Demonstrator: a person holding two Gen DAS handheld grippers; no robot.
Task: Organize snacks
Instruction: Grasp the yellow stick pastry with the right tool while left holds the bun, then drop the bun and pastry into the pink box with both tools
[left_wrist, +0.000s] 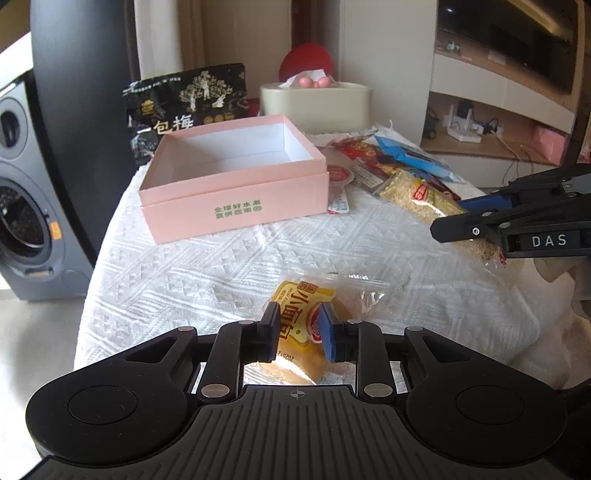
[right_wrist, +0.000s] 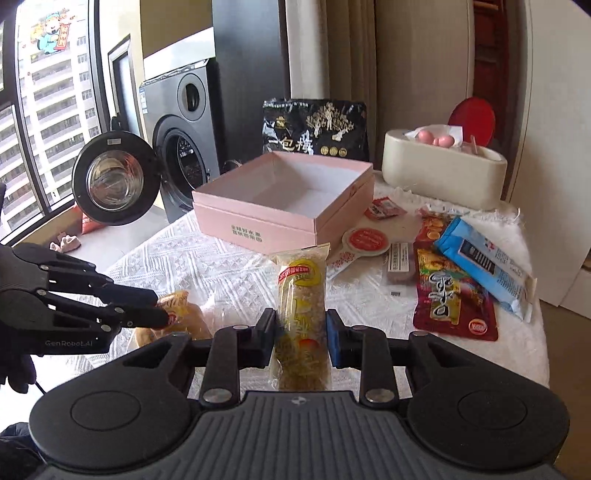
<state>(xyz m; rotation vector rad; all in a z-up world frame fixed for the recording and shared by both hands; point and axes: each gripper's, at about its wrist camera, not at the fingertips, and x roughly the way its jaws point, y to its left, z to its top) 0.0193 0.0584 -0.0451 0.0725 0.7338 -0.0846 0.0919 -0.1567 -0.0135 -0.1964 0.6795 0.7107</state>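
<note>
Left wrist view first, nearest thing first: the left gripper (left_wrist: 298, 334) has its jaws drawn narrow on a small yellow bread packet (left_wrist: 303, 314), the pads pinching its printed middle so the soft bun inside does not fold; the packet's far end shows crumpled clear film above the white textured tablecloth (left_wrist: 207, 266). Right wrist view shows the right gripper (right_wrist: 301, 334) clamped tight on a long clear-wrapped rice-crisp bar (right_wrist: 302, 306), held lengthwise along the fingers — likely so it can slide end-first into the box. Both snacks seem gripped for carrying, each hand taking one so two go in at once.

Beyond them sits the open pink box (left_wrist: 236, 184), empty, its white floor bare; it looks like the destination, set mid-table within reach of both hands. Beside it, to the right in this view, the loose snacks wait: a red pouch (right_wrist: 452, 299), a blue packet (right_wrist: 484, 264), a round red-labelled sachet (right_wrist: 365, 240). Farther back a black plum bag (right_wrist: 314, 129) stands upright behind the box — probably too large for it; a cream tissue holder (right_wrist: 443, 173) sits at the far edge.
</note>
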